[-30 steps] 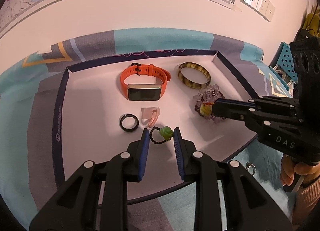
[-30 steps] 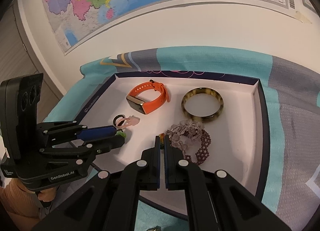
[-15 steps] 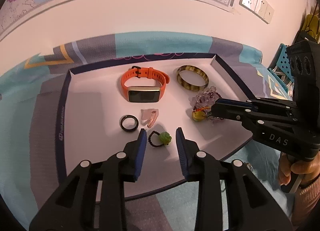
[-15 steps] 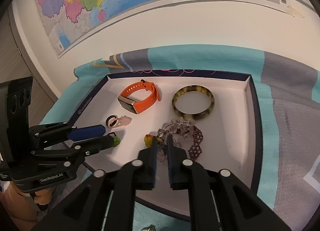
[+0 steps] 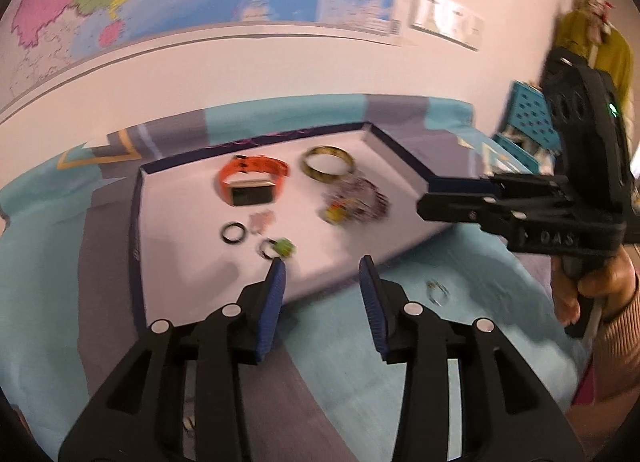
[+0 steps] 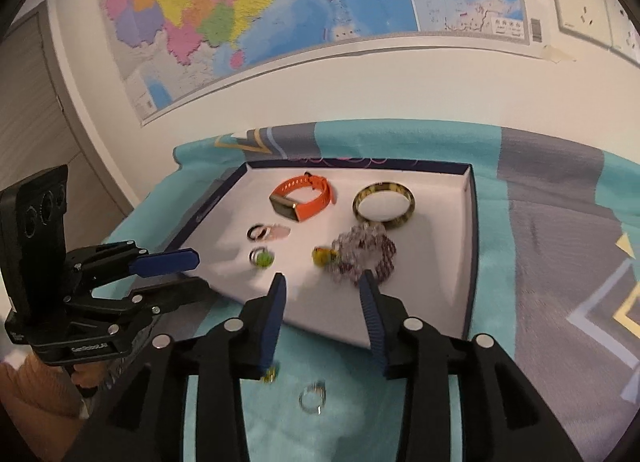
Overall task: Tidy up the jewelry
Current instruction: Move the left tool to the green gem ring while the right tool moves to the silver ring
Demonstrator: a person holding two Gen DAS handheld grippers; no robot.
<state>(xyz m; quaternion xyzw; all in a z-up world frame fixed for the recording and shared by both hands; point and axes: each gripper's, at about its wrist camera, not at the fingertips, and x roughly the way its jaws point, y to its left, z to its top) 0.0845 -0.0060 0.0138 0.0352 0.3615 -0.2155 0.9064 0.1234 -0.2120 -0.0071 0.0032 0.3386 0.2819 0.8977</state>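
**Both grippers letting go over the jewelry tray, a couple of bits not in it yet**

Teal and grey patterned bedspread (image 6: 560,246) against a white wall with a big colourful map (image 6: 280,6), and on it sits the shallow white tray with a dark navy rim (image 6: 474,246), centre of both views.

The left gripper (image 5: 322,274) and right gripper (image 6: 322,290) both hang just off the tray's near edge. Jaws on both are opening, and nothing is pinched between either pair, so they're released. In the tray: an orange-strapped smart band (image 6: 302,198) at the upper middle, a mottled yellow-brown bangle (image 6: 384,204) to its right, a purple and clear beaded bracelet with a yellow charm (image 6: 360,256) below that, a black ring (image 6: 256,232) touching a pale pink piece (image 6: 278,233), and a small ring with a green bead (image 6: 262,258) nearest the left gripper.

My read: the drop-off is done and the next pick is the thin silver ring (image 6: 312,402) lying on the blanket at the bottom of the right wrist view, outside the tray, with a small yellowish thing (image 6: 270,376) beside it, too blurred to name. For a wire-thin ring on soft cloth I'd come in steep, straddle it with one pad each side, and close slowly so the blanket doesn't get pinched too.

In the way: the tray rim just above, and the other gripper close alongside. Whole left view is smeared, so edges are iffy.
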